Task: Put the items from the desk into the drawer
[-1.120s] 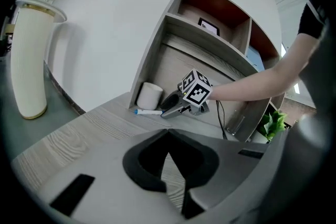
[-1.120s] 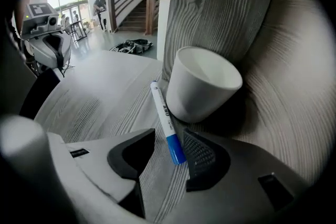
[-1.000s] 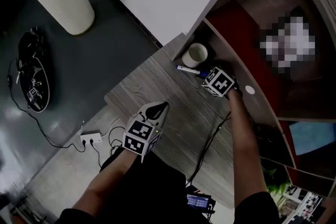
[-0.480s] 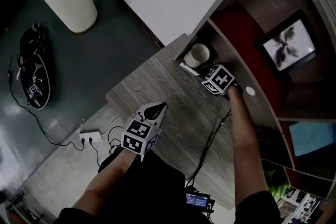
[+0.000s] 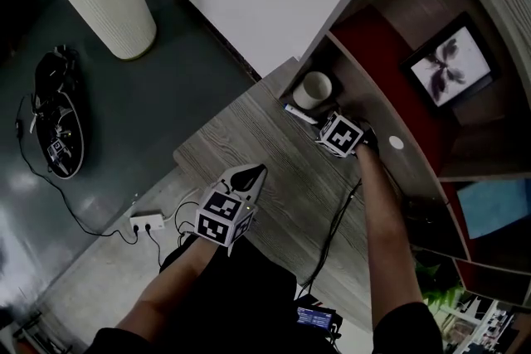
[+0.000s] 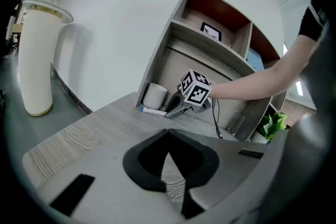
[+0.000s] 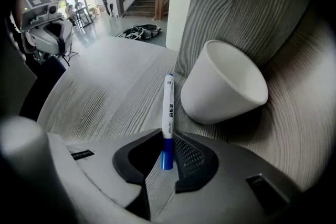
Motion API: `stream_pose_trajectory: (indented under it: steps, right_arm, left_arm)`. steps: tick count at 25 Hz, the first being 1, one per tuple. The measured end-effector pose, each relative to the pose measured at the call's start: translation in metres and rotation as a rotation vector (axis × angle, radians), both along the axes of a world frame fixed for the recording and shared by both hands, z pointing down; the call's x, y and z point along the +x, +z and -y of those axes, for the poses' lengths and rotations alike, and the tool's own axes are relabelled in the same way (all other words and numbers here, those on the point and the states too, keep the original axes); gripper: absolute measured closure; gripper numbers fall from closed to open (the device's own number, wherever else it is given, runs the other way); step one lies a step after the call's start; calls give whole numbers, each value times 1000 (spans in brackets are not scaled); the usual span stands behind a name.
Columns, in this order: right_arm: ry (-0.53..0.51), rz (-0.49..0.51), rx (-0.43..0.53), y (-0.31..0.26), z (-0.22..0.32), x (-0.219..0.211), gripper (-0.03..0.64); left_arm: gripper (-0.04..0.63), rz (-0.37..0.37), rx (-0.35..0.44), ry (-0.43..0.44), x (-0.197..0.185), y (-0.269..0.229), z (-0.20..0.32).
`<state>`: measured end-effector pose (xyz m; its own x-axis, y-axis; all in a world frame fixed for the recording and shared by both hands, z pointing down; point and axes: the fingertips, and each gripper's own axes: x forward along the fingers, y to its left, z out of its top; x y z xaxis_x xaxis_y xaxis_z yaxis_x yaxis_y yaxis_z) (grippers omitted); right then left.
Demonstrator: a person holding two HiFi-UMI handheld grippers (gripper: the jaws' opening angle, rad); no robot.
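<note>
A white marker (image 7: 168,107) with a blue cap lies on the grey wood desk (image 5: 249,137), next to a white cup (image 7: 223,84) tipped on its side against the shelf wall. My right gripper (image 7: 165,152) points steeply down at the marker's cap end. Its jaws have just been closing and then eased slightly wider, and they are shut on the blue cap. The head view shows that gripper (image 5: 319,123) at the marker (image 5: 299,113), below the cup (image 5: 314,89). My left gripper (image 5: 253,172) hovers over the desk's near edge, shut and holding nothing, also seen in the left gripper view (image 6: 168,134).
A shelf unit with a framed picture (image 5: 444,66) rises behind the desk. A black cable (image 5: 332,228) runs across the desk. On the floor stand a white ribbed bin (image 5: 108,0), a power strip (image 5: 145,220) and a black device with cables (image 5: 54,124). A plant (image 6: 273,123) sits at the right.
The marker's blue cap showed beside the right gripper a second ago; that gripper now covers it. The left gripper has stayed in place.
</note>
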<state>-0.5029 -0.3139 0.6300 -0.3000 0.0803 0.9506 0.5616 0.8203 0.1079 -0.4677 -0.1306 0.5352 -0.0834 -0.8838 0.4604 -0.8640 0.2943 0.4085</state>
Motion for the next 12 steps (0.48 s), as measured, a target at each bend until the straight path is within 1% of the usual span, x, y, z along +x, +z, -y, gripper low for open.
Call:
stream_pose_trajectory:
  steps: [3,7,12]
  right_arm:
    - [-2,7,14,-5,-8,8,541]
    - [6,47,33,-19,-21,19,541]
    - [55,103,61,-45,-38,39,541]
  left_arm:
    - [579,8,6,2,-1,-3,-3]
    - [579,12,19,26,4,-9,-5]
    - [578,23,41,86,18,-19,-4]
